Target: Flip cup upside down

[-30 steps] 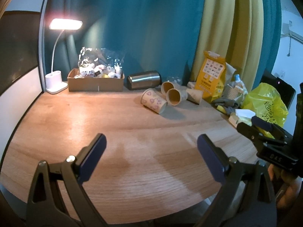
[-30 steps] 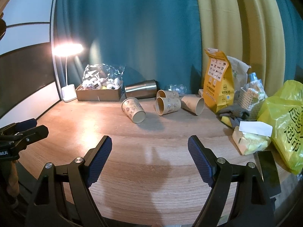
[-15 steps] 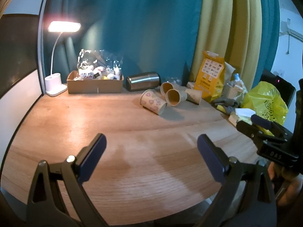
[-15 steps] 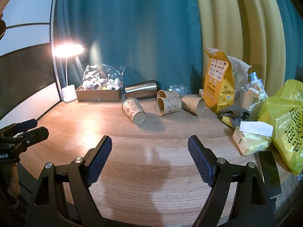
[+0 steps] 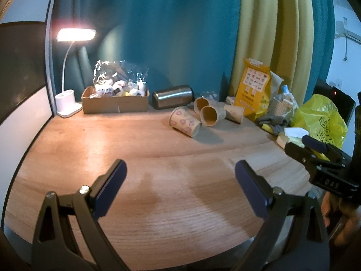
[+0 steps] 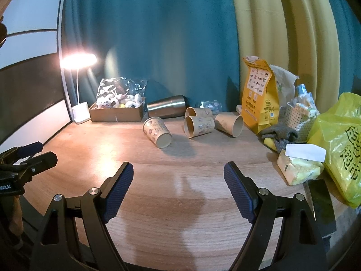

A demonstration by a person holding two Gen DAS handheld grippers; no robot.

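Observation:
Several paper cups lie on their sides at the back of the wooden table (image 5: 135, 158). The nearest, a printed cup (image 5: 185, 125), also shows in the right wrist view (image 6: 157, 131). Behind it lie a cup with its mouth toward me (image 6: 198, 126), another behind that (image 6: 198, 112), and one further right (image 6: 229, 124). My left gripper (image 5: 180, 186) is open and empty over the table's near part. My right gripper (image 6: 178, 189) is open and empty too, well short of the cups. Each gripper shows at the edge of the other's view.
A lit desk lamp (image 5: 67, 99) and a cardboard box of packets (image 5: 115, 100) stand at back left. A steel tumbler (image 5: 172, 96) lies beside the box. An orange bag (image 6: 259, 94), a yellow plastic bag (image 6: 338, 140), tissues (image 6: 300, 167) and a phone (image 6: 320, 203) crowd the right.
The left wrist view has shifted slightly; both grippers stay open and the cups have not moved.

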